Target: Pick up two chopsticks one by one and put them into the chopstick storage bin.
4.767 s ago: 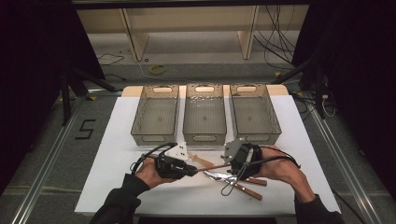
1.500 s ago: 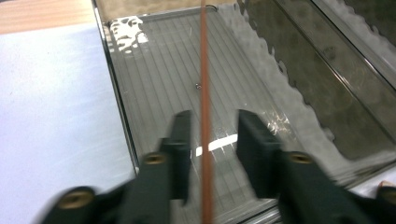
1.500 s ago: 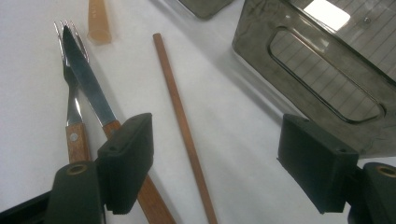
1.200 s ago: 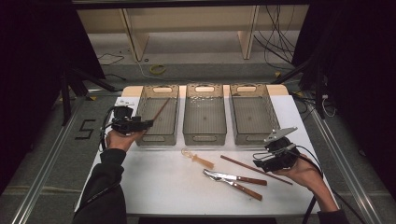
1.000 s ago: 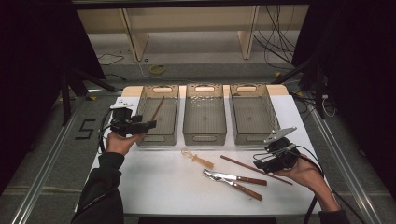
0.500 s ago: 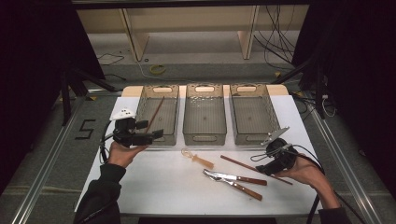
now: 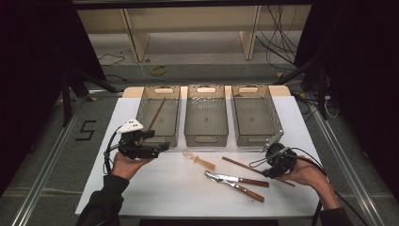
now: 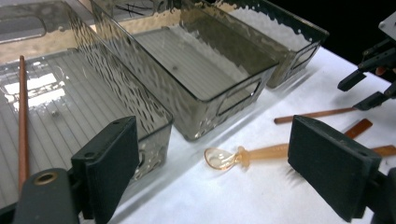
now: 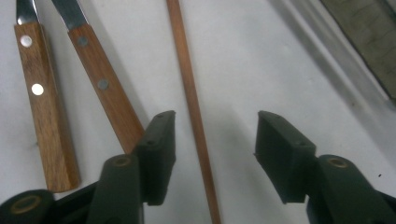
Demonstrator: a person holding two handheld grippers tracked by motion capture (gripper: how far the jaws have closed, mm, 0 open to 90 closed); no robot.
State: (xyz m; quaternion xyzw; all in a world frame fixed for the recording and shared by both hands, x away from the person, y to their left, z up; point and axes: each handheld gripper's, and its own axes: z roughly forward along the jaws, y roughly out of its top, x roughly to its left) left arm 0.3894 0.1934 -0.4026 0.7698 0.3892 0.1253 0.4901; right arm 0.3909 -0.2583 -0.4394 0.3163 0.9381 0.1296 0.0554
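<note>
A brown chopstick lies inside the left grey bin. My left gripper hovers open and empty just in front of that bin, facing the amber plastic spoon. A second chopstick lies on the white table. My right gripper sits low over its right end. Its jaws have just been closing and stand astride the stick, with a gap on each side of it.
Two wooden-handled knives lie just left of the right gripper, close to the chopstick. The middle bin and right bin stand at the back. The right bin's front corner is near the right gripper.
The left gripper has drawn back from over the left bin toward the table's front, with the chopstick left lying in the bin. The right gripper's jaws have narrowed around the table chopstick.
</note>
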